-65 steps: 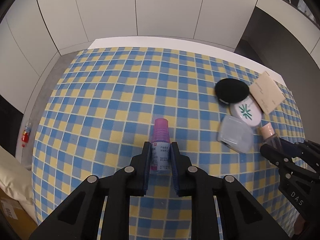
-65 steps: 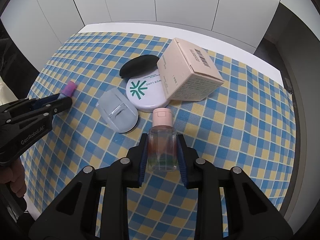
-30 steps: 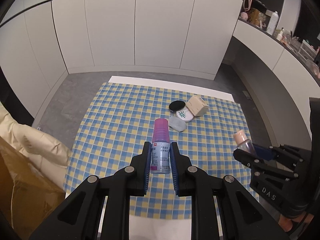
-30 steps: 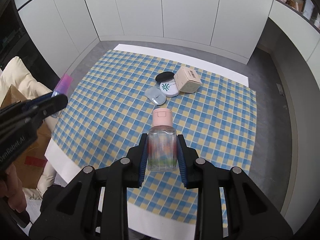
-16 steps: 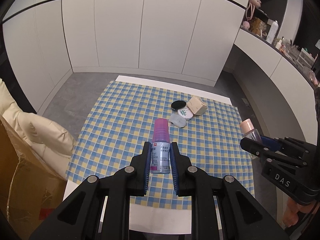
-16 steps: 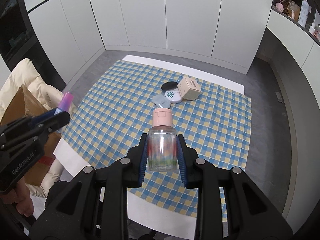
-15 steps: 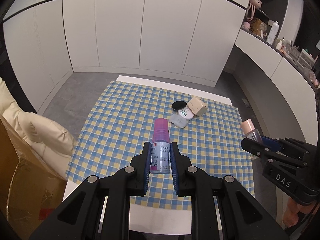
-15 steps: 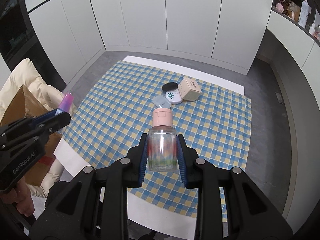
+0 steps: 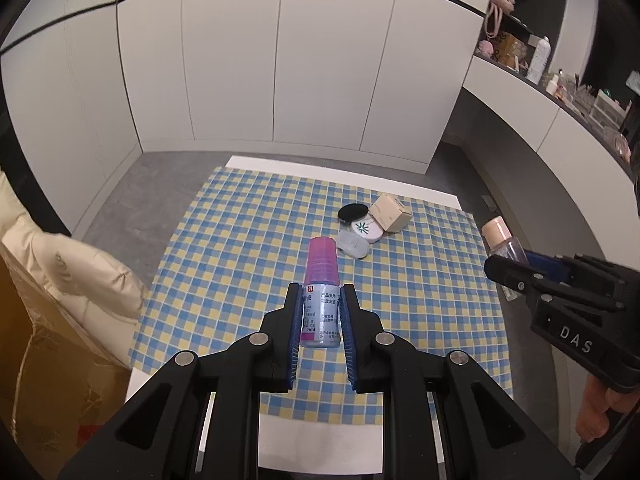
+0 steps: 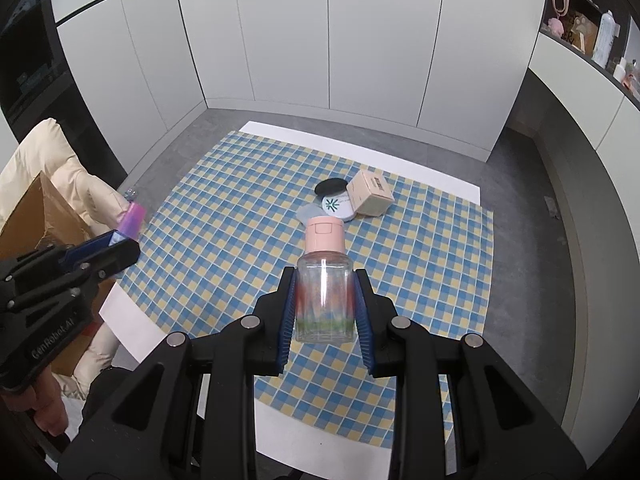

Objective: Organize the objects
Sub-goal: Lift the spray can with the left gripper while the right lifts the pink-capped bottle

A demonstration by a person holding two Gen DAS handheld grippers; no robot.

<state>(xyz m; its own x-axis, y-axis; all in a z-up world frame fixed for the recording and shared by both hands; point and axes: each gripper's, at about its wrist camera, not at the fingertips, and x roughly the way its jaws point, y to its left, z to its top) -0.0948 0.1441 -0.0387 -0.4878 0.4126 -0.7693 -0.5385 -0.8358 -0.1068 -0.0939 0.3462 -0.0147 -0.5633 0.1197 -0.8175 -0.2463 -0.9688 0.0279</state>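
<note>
Claws high above desk (image 9: 280, 424): my left claw (image 9: 320, 322) clamps light dropper bottle (image 9: 320, 300); right claw (image 10: 324, 312) grips slick clear bottle (image 10: 323, 292) mid-body.

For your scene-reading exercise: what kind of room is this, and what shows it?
Probably a home room: white floor-to-ceiling cabinet doors, a shelf of bottles and bags, and a table with a checked tablecloth.

Small bottle (image 9: 320, 304), magenta cap, printed label: centre of left view, clamped upright between jaws. Clear bottle (image 10: 324, 292), pink flip cap: centre of right view, likewise clamped. Mid-frame on checked bench (image 9: 240, 248), clustered and touching: black puff (image 9: 353, 212), white compact (image 9: 366, 229), translucent case (image 9: 352, 243), beige box (image 9: 390, 218).
</note>
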